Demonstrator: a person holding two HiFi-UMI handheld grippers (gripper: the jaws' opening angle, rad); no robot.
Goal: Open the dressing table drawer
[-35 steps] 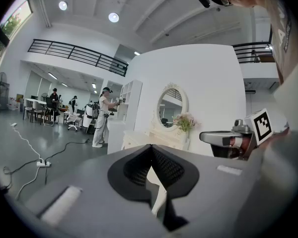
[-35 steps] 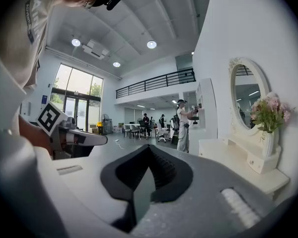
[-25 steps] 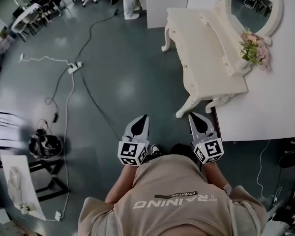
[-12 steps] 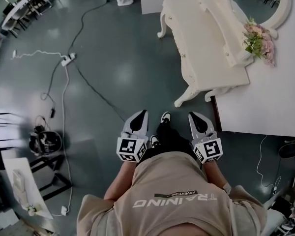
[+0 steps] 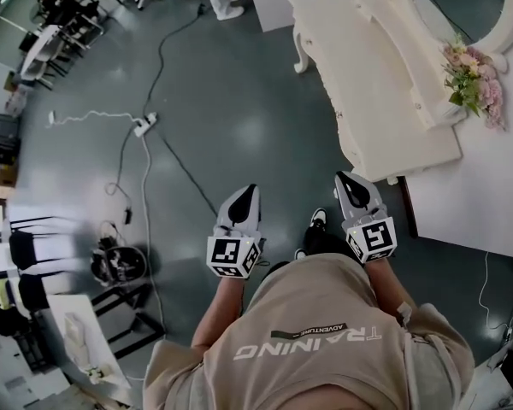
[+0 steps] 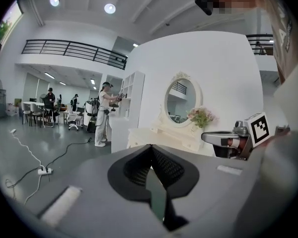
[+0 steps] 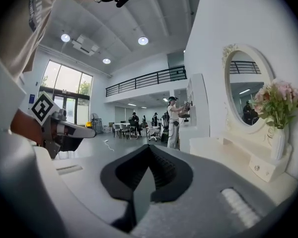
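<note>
Task item: the cream-white carved dressing table [image 5: 385, 84] stands at the far right of the grey floor [image 5: 239, 135], against a white wall. It carries an oval mirror [image 5: 470, 7] and a bunch of pink flowers [image 5: 474, 79].
Drawer: the right gripper view shows a small drawer front with a round knob [image 7: 262, 168] on the raised back tier, and it sits flush. The head view does not let me tell any drawer under the worktop.
Right hand-held gripper [image 5: 342, 178]: clenched, jaws together with nothing between them. Its tip is near the table's near corner, just left of it and apart from it.
Left hand-held gripper [image 5: 249, 190]: clenched and empty, over open floor, well apart from the table, which lies to its far right.
Change since a second ago: the table has shifted up and right in the head view and its curved near legs no longer show. The right tip, which then lay nearer than those legs, is now level with the near corner. One dark shoe [image 5: 318, 219] is now forward between the grippers. Both jaw pairs are as tightly together as before.
Pose: both hand-held grippers are side by side before the chest, elbows bent, pointing far and slightly down, marker cubes toward the person.
Floor: a white power strip [image 5: 144, 125] with trailing cables lies far left.
</note>
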